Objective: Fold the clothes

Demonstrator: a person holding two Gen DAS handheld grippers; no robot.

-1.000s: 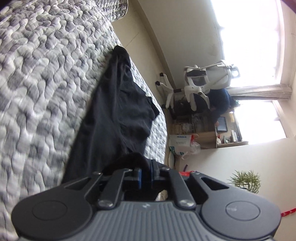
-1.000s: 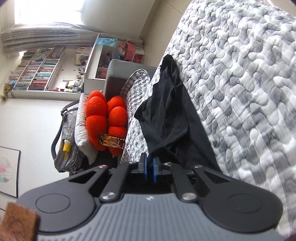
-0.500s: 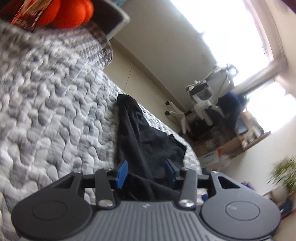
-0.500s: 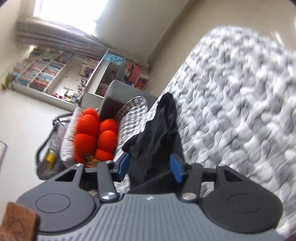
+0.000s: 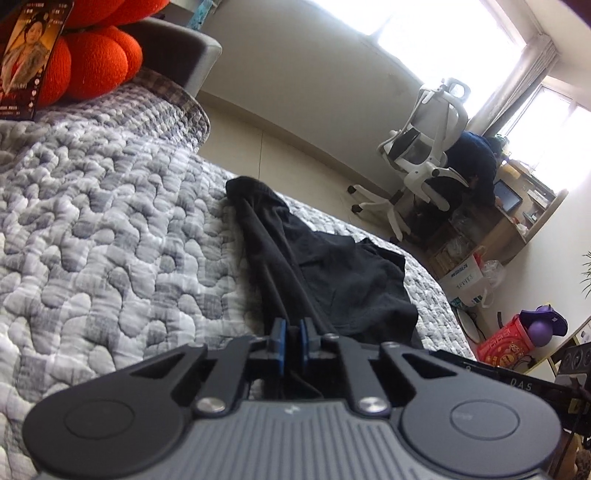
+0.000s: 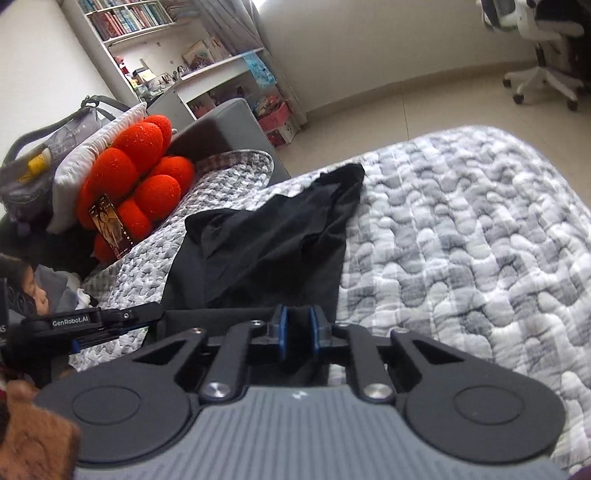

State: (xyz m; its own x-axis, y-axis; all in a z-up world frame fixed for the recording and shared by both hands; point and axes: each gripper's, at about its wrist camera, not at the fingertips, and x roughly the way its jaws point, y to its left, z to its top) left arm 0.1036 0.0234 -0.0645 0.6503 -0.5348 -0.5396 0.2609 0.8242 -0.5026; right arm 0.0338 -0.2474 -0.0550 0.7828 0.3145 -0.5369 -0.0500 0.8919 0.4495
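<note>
Both the left claw (image 5: 291, 334) and right claw (image 6: 298, 320) have just closed, clamping the black garment (image 5: 332, 266) (on a quilted bed (image 5: 110, 236)).

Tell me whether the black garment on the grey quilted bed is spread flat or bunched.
Bunched: the black garment lies creased and gathered lengthwise, not flat.

A lived-in bedroom at home: a bed (image 6: 480, 229) under a grey quilted cover, orange cushions (image 6: 136, 184) at its head, bookshelves (image 6: 125, 18) crammed full, a white office chair (image 5: 421, 155) by a cluttered worktop (image 5: 517, 214) (window behind), cream tiled floor (image 6: 388, 107).
</note>
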